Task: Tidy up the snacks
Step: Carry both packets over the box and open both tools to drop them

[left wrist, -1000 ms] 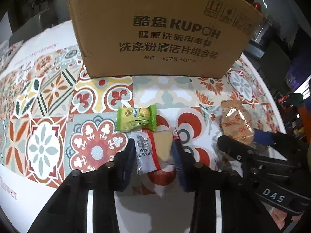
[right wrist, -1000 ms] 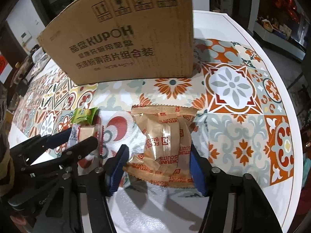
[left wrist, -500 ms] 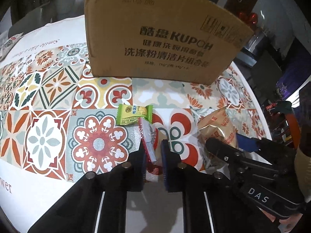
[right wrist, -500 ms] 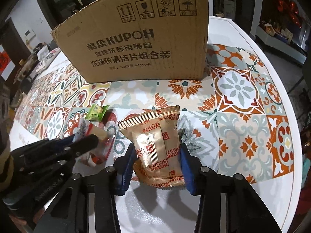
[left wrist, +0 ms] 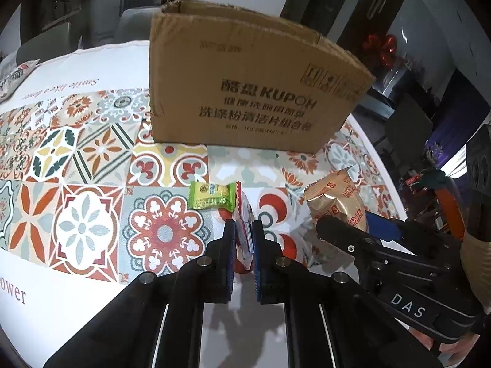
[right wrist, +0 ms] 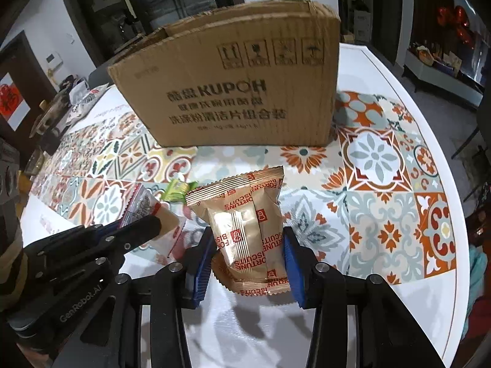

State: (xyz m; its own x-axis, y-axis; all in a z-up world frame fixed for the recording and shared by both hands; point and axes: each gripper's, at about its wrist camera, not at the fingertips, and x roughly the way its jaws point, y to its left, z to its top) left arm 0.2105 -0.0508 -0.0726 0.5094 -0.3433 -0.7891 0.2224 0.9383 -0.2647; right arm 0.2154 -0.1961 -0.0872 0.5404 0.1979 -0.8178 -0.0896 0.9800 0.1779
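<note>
My left gripper (left wrist: 244, 230) is shut on a small red-and-white snack packet (left wrist: 242, 214), held edge-on and lifted off the table; it also shows at the left of the right wrist view as the red-and-white snack packet (right wrist: 153, 214). My right gripper (right wrist: 248, 242) is shut on a gold fortune biscuits bag (right wrist: 245, 227), raised above the tablecloth; in the left wrist view this gold bag (left wrist: 334, 202) is at the right. A green snack packet (left wrist: 211, 196) lies on the cloth just beyond the left gripper. An open-topped cardboard box (left wrist: 254, 92) stands behind them.
The round table (right wrist: 429, 291) carries a patterned tile-print cloth with a white border. Another packet (left wrist: 12, 76) lies at the far left edge. Chairs and dark furniture surround the table; its right edge curves close to the right gripper.
Both grippers closed on their packets and lifted them off the table. The left packet turned from flat to edge-on. The box now sits farther down in both views.
</note>
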